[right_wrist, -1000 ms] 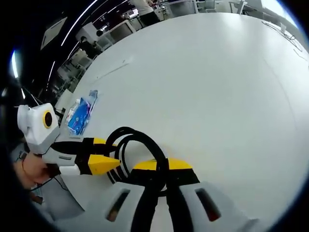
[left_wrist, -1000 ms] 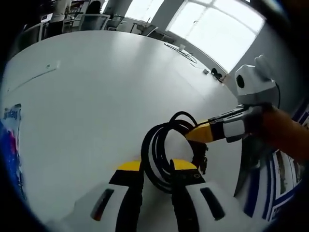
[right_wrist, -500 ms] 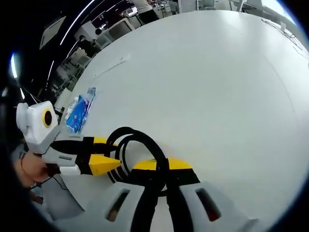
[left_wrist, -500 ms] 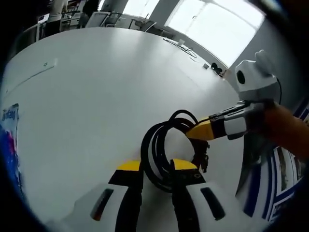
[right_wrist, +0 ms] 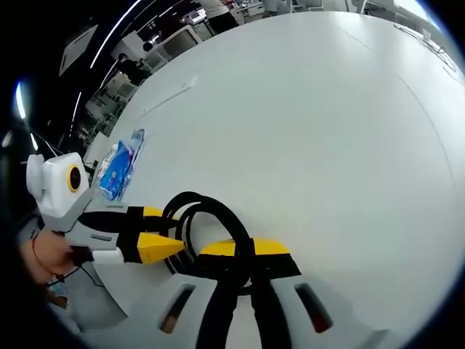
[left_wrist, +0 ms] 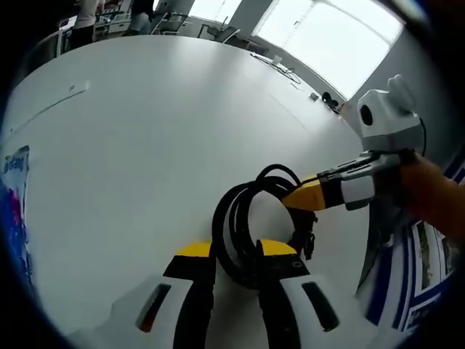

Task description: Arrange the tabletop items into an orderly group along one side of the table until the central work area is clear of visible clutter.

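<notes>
Black rubber-sheathed cable, wound into a loose coil (left_wrist: 247, 225), sits at the lower centre of the left gripper view, its loops standing up between the yellow-tipped left tongs (left_wrist: 234, 256), which are clamped on its near side. The right tongs (left_wrist: 301, 198) reach in from the right of that view and meet the coil's far side. In the right gripper view the right tongs (right_wrist: 236, 254) are closed on the coil, with the left tongs entering from the lower left. The white desk (right_wrist: 305, 131) spreads bare above; a blue plastic packet (right_wrist: 120, 163) lies near its left edge. Both tongs share the coil, so neither is nearer.
</notes>
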`<state>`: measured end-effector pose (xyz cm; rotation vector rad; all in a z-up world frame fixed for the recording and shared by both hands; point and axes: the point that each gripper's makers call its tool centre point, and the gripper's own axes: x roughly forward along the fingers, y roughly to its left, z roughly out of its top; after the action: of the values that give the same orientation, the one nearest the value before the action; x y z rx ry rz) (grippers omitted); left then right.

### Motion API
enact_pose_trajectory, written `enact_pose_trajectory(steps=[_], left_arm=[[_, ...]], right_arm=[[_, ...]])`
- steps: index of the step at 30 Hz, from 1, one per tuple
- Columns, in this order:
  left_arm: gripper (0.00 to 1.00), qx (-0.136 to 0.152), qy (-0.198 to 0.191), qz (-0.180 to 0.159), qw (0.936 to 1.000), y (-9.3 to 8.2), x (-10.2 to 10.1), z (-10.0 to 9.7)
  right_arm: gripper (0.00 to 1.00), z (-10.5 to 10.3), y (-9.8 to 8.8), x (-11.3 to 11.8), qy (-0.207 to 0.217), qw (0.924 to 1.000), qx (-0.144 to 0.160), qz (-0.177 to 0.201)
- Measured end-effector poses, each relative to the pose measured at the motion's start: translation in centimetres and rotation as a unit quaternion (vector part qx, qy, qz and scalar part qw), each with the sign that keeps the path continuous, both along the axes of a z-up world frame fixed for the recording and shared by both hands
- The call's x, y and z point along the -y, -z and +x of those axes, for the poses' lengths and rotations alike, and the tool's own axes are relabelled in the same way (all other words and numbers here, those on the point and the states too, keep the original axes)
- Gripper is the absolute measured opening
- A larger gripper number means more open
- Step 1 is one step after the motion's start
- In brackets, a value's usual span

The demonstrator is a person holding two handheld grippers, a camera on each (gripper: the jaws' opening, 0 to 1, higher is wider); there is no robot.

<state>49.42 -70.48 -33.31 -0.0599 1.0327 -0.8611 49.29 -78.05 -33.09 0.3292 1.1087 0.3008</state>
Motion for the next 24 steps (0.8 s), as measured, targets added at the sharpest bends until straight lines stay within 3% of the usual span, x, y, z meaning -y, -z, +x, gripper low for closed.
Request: enact_pose_trajectory(steps=[13,24], left_arm=[[0.19,-0.005,-0.005,0.001,1.0000,0.11,-0.20,-0.05],[0.20,0.016,0.003,-0.002,0.9999,-0.02,-0.05,-0.03]], right_arm=[[0.02,-0.21,0.33,-0.16,0.002,1.0000,0.001,0.001],[0.03,-0.19,0.41,-0.07,0.007,1.0000,0.005,-0.001]])
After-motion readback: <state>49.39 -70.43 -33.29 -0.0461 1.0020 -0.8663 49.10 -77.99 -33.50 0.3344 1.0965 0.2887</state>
